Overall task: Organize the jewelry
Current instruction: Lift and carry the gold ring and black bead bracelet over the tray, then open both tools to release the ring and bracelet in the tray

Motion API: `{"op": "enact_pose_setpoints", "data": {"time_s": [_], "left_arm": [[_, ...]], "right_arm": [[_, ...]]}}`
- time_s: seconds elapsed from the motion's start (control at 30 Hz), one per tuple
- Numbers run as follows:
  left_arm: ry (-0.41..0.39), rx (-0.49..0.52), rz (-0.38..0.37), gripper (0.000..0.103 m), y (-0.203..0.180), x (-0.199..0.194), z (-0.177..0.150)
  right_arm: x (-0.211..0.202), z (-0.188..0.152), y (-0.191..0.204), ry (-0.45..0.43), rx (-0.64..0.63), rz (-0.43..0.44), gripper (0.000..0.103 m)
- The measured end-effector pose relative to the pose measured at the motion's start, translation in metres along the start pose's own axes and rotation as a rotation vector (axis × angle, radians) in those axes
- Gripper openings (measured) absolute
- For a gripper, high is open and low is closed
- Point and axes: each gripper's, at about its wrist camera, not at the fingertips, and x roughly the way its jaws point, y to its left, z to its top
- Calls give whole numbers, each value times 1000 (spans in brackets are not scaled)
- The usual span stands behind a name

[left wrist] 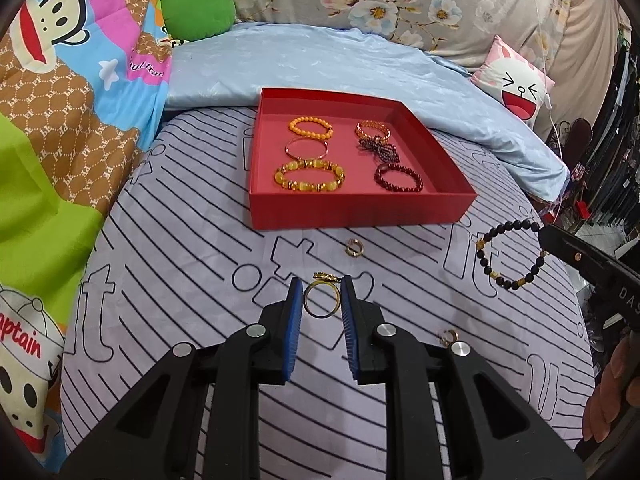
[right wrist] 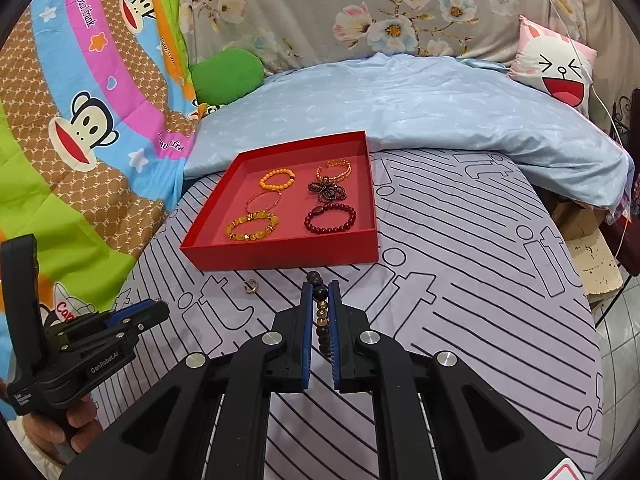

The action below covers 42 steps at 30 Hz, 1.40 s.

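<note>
- Jewelry goes in the red box, which sits ahead of both claws.
- Right claw is squeezed on the black bead bracelet; carry it forward and high over the wall.
- Left claw pinches the gold ring; keep squeezing softly so it cannot slip.
</note>
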Motion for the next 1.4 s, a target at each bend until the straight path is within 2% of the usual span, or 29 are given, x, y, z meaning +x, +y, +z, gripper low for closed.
{"op": "enact_pose_setpoints", "data": {"time_s": [0.17,0.43,0.57,0.67,0.8,0.93,1.1,1.4], "left_arm": [[-29,6,-14,19,-4,2,23],[-94,36,-46,19,-18,13,83],[-122,38,-62,19,-22,21,108],[-125,15,-95,19,-20,33,120],[-76,-5,-101,19,-15,61,121],[0,-3,-76,19,-11,92,106],[49,-6,-59,19,-7,114,91],[60,25,-24,19,-9,125,88]], "right_arm": [[8,23,11,-26,-32,16,7],[36,78,31,-67,-60,60,7],[54,98,37,-69,-48,83,7],[74,105,32,-42,12,124,7],[110,96,15,44,102,141,7],[134,78,1,111,121,90,7],[142,65,-4,131,112,52,7],[152,64,7,130,50,19,7]]}}
